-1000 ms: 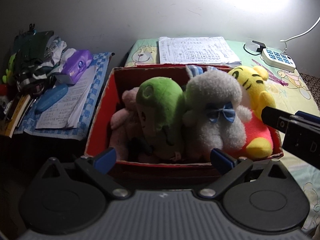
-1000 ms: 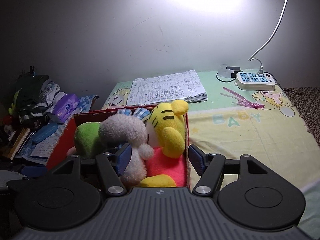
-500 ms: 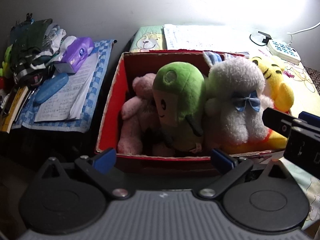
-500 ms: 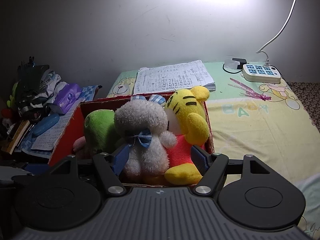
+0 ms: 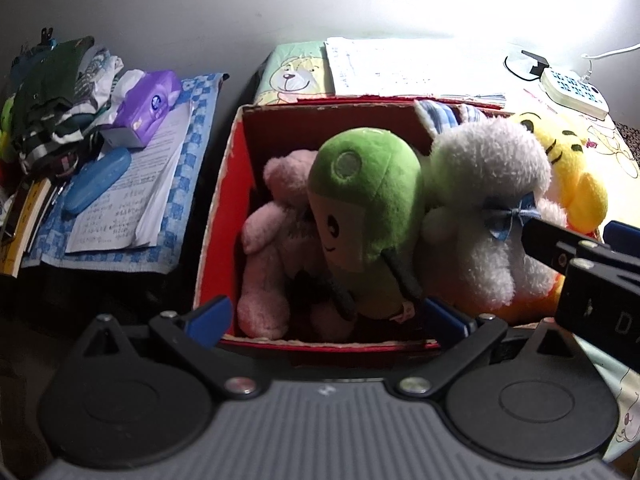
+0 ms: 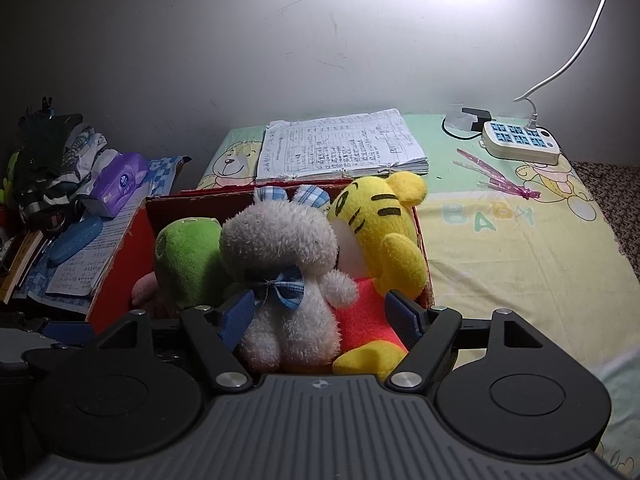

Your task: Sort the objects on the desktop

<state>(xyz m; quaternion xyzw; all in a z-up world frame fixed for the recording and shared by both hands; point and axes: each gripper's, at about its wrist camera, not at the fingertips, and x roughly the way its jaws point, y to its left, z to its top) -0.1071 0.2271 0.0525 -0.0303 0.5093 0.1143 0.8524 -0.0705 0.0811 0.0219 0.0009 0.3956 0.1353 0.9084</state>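
Inside the red box (image 5: pixel 224 216), four plush toys (image 6: pixel 280 264) stand packed wall to wall; both tongs, left (image 5: pixel 326 316) and right (image 6: pixel 320 314), gape empty at its near rim.

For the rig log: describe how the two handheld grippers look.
Both match: a grey ribbed body, two round black discs, black linkage arms with silver pivot bolts, and blue finger pads. Left gripper; right gripper. No cables, hands or sleeves show.

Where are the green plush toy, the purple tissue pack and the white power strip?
Green plush toy (image 5: pixel 366 184): left wrist view, its head.
Purple tissue pack (image 5: pixel 150 106): left wrist view, top face.
White power strip (image 6: pixel 520 142): right wrist view, socket face.
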